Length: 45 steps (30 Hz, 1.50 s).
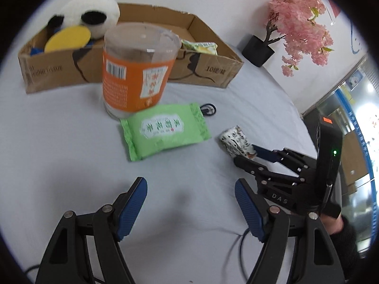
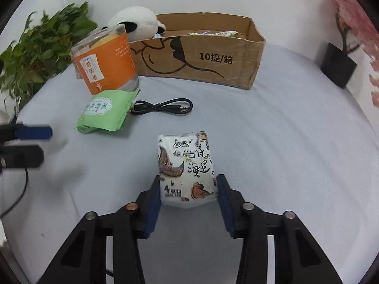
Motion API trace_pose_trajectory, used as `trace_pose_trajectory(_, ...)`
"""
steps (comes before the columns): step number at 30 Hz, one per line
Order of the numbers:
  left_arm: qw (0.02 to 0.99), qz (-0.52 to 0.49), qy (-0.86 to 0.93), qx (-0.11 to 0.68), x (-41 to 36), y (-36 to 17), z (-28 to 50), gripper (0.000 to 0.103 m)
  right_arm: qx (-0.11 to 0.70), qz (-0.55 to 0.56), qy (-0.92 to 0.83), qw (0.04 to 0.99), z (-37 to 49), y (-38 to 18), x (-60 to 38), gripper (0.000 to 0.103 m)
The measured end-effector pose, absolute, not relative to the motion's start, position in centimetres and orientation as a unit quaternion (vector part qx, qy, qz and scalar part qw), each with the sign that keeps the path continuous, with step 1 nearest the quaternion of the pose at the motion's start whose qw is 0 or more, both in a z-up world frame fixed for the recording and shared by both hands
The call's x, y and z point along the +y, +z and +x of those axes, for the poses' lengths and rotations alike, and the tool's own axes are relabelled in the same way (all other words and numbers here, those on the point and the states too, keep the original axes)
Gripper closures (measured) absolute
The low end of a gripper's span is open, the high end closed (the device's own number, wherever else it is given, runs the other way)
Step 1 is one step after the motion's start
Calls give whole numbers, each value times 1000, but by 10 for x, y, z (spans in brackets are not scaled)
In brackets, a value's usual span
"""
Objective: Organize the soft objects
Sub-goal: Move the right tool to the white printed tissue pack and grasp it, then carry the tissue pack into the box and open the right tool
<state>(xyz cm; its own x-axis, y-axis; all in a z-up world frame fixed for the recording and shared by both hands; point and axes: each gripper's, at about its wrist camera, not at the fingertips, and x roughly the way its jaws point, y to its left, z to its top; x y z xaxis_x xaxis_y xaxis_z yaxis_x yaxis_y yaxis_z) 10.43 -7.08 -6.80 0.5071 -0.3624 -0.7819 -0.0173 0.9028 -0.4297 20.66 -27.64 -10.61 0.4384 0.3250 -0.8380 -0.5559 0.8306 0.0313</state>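
My right hand-held gripper (image 2: pixel 188 197) looks clamped on the near end of the white printed soft tissue pack (image 2: pixel 186 168), light and squashy; left hand-held gripper (image 1: pixel 190 209) gapes empty

From my remote seat, the cardboard box (image 2: pixel 196 59) hides most of its contents and the panda plush's (image 2: pixel 135 21) lower body; the pink blossom tree (image 2: pixel 350 19) blurs at the right edge, cropped by the frame.
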Motion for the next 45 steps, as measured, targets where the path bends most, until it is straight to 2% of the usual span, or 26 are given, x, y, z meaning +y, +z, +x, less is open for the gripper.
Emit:
trace_pose_trajectory(2, 838, -213, -120, 487, -70, -70, 104, 27, 466, -95, 256, 842, 194, -102, -276, 70)
trace_pose_trajectory(6, 801, -272, -180, 502, -70, -85, 108, 27, 467, -34, 277, 839, 158, -88, -271, 69)
trace_pose_trajectory(8, 785, -290, -192, 512, -71, -93, 111, 27, 450, -32, 283, 847, 138, -81, -263, 65)
trace_pose_trajectory(11, 771, -307, -200, 521, -74, -103, 114, 29, 443, -43, 284, 849, 119, -83, -254, 43)
trace_pose_trajectory(12, 769, -311, -194, 523, -73, -106, 115, 29, 444, -44, 284, 848, 115, -84, -253, 42)
trace_pose_trajectory(19, 756, -318, -200, 535, -80, -114, 119, 43, 439, -72, 290, 847, 102, -92, -248, 41)
trace_pose_trajectory(20, 753, -320, -201, 538, -81, -115, 120, 49, 444, -85, 283, 846, 105, -95, -247, 41)
trace_pose_trajectory(25, 757, -298, -192, 549, -90, -118, 129, 77, 461, -98, 288, 834, 114, -106, -246, 55)
trace_pose_trajectory(26, 758, -292, -188, 552, -93, -118, 131, 80, 464, -100, 286, 833, 115, -108, -245, 60)
trace_pose_trajectory(29, 766, -276, -184, 550, -99, -116, 138, 88, 459, -91, 273, 841, 117, -109, -248, 66)
trace_pose_trajectory(33, 770, -261, -202, 546, -118, -111, 156, 90, 449, -62, 250, 856, 124, -104, -266, 75)
trace_pose_trajectory(45, 797, -237, -258, 492, -174, -77, 246, 92, 361, -65, 155, 917, 184, -79, -326, 79)
